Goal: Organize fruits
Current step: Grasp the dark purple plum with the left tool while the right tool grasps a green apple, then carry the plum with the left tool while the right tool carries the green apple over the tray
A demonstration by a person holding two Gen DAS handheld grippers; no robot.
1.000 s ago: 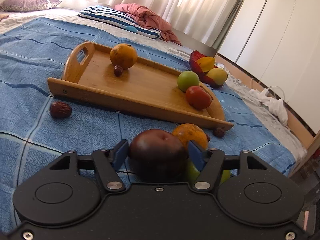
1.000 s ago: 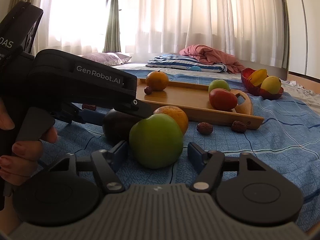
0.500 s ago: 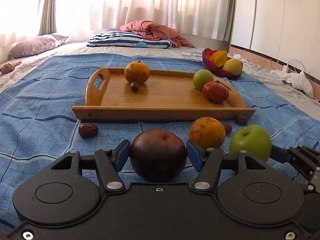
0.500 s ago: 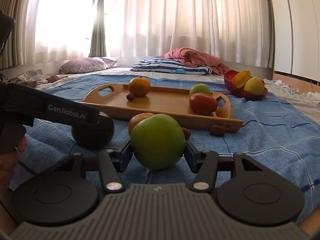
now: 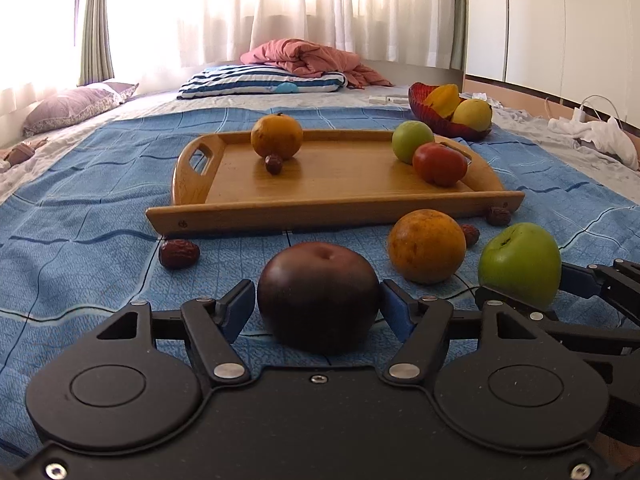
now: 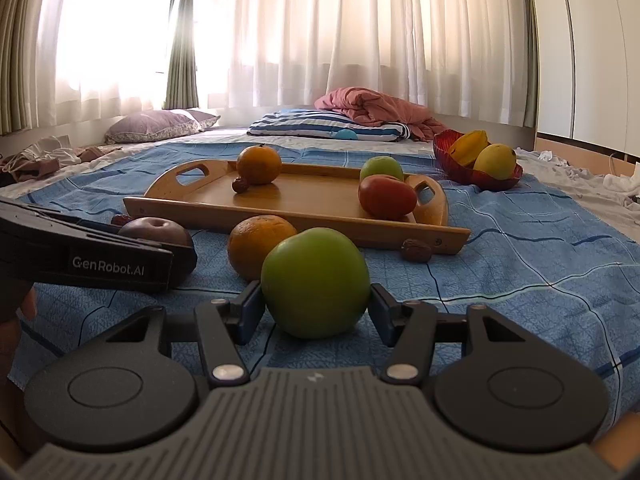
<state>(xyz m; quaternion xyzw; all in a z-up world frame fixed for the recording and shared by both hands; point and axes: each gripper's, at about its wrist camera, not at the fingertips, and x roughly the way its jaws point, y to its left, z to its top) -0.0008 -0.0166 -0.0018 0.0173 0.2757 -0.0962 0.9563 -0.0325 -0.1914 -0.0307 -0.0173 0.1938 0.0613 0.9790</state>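
While left claw [image 5: 318, 306] opens around dark apple [image 5: 318, 296], right claw [image 6: 316, 312] grips green apple [image 6: 316, 282], both tilted down.

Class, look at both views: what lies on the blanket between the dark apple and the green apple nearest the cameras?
An orange, set slightly farther back, lies between the dark apple and the green apple; both views show it.

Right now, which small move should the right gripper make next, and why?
Probably lift the green apple slightly toward the tray: the right gripper has its jaws seemingly pressed on both its sides, it sits on the blanket, and the tray has free space.
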